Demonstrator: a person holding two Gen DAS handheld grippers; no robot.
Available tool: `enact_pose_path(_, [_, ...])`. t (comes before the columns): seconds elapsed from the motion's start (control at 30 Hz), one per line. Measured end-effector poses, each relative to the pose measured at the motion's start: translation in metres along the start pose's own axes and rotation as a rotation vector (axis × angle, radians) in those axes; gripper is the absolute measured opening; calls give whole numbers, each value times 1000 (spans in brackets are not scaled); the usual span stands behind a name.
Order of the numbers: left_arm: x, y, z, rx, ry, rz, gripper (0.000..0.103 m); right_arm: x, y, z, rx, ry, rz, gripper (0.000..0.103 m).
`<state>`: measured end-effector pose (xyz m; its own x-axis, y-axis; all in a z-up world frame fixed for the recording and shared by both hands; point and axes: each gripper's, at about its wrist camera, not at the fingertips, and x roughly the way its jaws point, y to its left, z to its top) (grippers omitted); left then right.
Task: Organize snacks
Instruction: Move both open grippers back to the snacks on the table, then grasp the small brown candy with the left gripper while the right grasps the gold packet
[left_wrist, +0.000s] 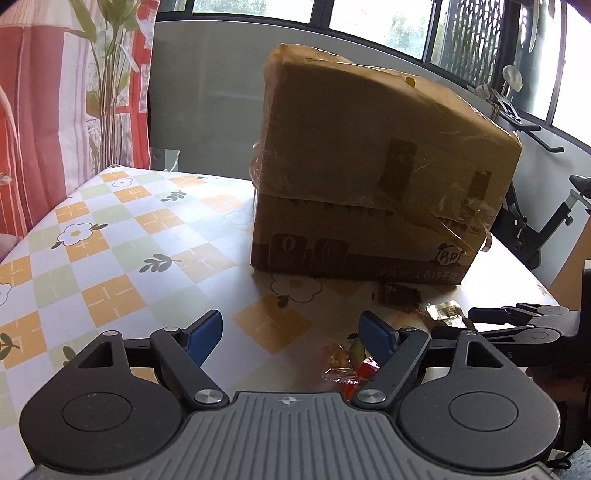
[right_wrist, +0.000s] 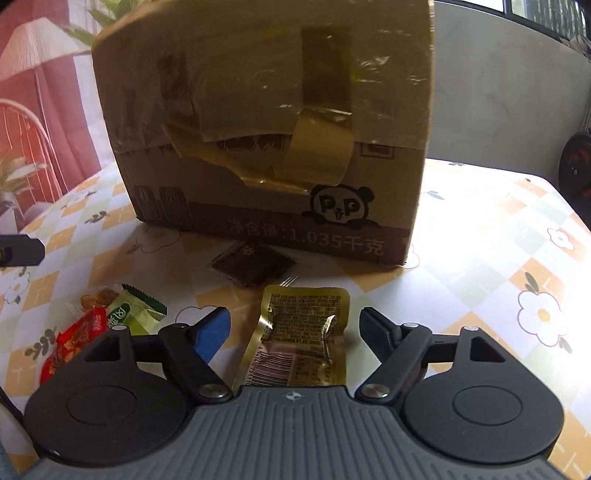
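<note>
Right claw (right_wrist: 293, 328) is spread wide, nothing gripped. Gold pouch (right_wrist: 301, 339) lies flat on the counter (right_wrist: 480, 229) right between its fingers, clear of both pads as far as I can see. Its long axis runs along my pointing line, toward the cardboard box (right_wrist: 266, 122); the near end is hidden under my claw body. So closing across the short width looks like the next move.

Relative to the box: gold pouch is just in front of its printed face, the dark brown sachet (right_wrist: 253, 266) between pouch and box, almost at the box foot.

Left claw (left_wrist: 291, 334) is also open and empty, over bare counter. The red (right_wrist: 79, 341), green (right_wrist: 138, 312) and orange (right_wrist: 96, 298) snacks are clustered left of the pouch, nearer that claw.

Right claw is nearer the pouch.
</note>
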<state>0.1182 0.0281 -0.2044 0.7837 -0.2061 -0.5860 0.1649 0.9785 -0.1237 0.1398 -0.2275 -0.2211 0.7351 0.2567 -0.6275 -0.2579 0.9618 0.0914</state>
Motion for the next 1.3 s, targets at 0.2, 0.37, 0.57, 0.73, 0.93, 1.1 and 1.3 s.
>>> enact_pose_path(0.2, [4,-5,-10,22,22,-11,82,-3,2,-7,-28,-27,-45,63])
enact_pose_path(0.37, [8,-13,-15,44,54,-41,81,-9,-4,-13,0,-48,1,56])
enact_pose_path(0.57, [20,-13,-17,25,91,-51,67,-18,-5,-17,-30,-61,32,55])
enact_pose_path(0.73, [34,-17,-15,42,108,-59,58,-13,2,-15,-49,-62,40,55])
enact_pose_path(0.93, [49,-27,-13,77,120,-60,45,-13,1,-16,-38,-62,52,55])
enact_pose_path(1.1, [55,-24,-15,58,142,-42,37,-14,-1,-15,-35,-60,59,55])
enact_pose_path(1.3, [58,-21,-15,59,141,-26,33,-14,-1,-15,-36,-58,62,55])
